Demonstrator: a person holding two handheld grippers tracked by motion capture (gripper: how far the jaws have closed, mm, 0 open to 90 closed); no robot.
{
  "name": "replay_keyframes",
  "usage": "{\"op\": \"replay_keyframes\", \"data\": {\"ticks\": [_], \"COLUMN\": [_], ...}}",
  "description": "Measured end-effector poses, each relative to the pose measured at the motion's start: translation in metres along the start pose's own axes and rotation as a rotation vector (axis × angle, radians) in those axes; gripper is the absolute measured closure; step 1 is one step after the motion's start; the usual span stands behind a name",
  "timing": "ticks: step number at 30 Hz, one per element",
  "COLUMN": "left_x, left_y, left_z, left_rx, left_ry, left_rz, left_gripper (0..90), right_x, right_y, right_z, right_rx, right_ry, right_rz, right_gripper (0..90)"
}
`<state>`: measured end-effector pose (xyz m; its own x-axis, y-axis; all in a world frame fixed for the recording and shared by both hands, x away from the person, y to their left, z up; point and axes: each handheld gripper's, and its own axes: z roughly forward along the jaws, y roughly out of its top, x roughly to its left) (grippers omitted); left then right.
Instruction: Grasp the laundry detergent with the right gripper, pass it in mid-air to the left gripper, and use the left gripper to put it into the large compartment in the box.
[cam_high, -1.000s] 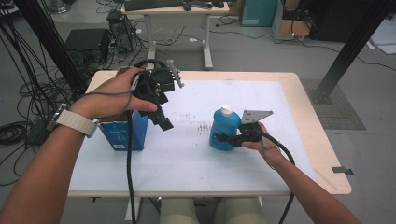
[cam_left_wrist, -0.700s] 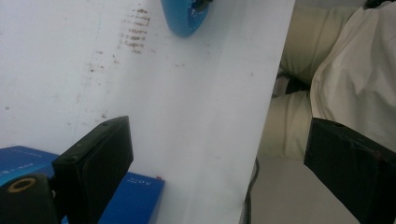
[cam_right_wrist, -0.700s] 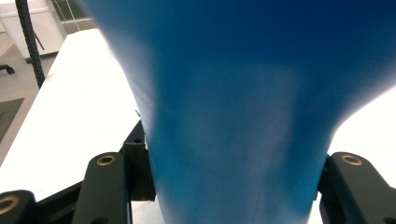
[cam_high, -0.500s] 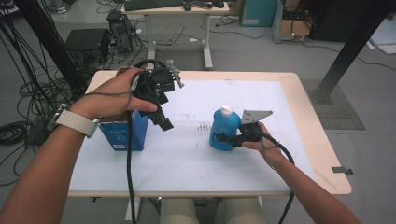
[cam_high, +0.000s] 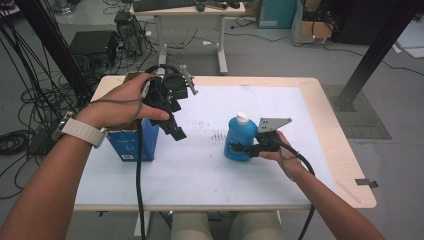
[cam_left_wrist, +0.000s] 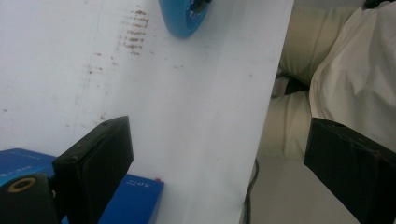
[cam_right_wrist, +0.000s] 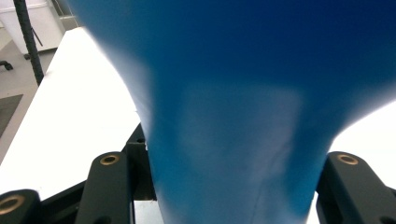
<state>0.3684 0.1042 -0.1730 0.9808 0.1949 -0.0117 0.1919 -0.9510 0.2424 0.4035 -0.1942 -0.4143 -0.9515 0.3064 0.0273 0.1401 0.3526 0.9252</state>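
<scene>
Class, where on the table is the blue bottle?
High view: the blue bottle stands upright right of centre, clamped by the right gripper, across from the blue box.

The bench lay bare between the blue box at its left and the blue bottle right of centre, leaving a wide lane there. The far half and the near edge were also open; only those two things stood in the way.
</scene>
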Motion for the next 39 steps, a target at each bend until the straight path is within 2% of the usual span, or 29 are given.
{"op": "replay_keyframes", "data": {"ticks": [23, 25, 36, 37, 39], "left_x": [-0.0017, -0.0018, -0.0021, -0.0021, -0.0019], "left_y": [0.0017, 0.0017, 0.0028, 0.0027, 0.0026], "left_z": [-0.0013, -0.0014, -0.0011, -0.0009, -0.0003], "left_rx": [-0.001, -0.002, -0.004, -0.005, -0.004], "left_ry": [0.009, 0.009, 0.010, 0.010, 0.008], "left_rz": [0.005, 0.004, 0.004, 0.004, 0.005], "left_gripper": [8.4, 8.4, 8.4, 8.4, 8.3], "right_x": [-0.0001, 0.0013, 0.0016, 0.0001, 0.0001], "right_y": [-0.0001, 0.0006, 0.0007, -0.0001, -0.0002], "right_z": [-0.0002, -0.0005, -0.0004, 0.0001, 0.0000], "right_rx": [0.002, 0.012, 0.012, 0.001, 0.001], "right_ry": [0.002, -0.001, 0.001, 0.004, 0.003], "right_rz": [0.001, 0.023, 0.030, 0.007, 0.009], "right_gripper": [42.7, 42.7, 42.5, 42.4, 42.4]}}
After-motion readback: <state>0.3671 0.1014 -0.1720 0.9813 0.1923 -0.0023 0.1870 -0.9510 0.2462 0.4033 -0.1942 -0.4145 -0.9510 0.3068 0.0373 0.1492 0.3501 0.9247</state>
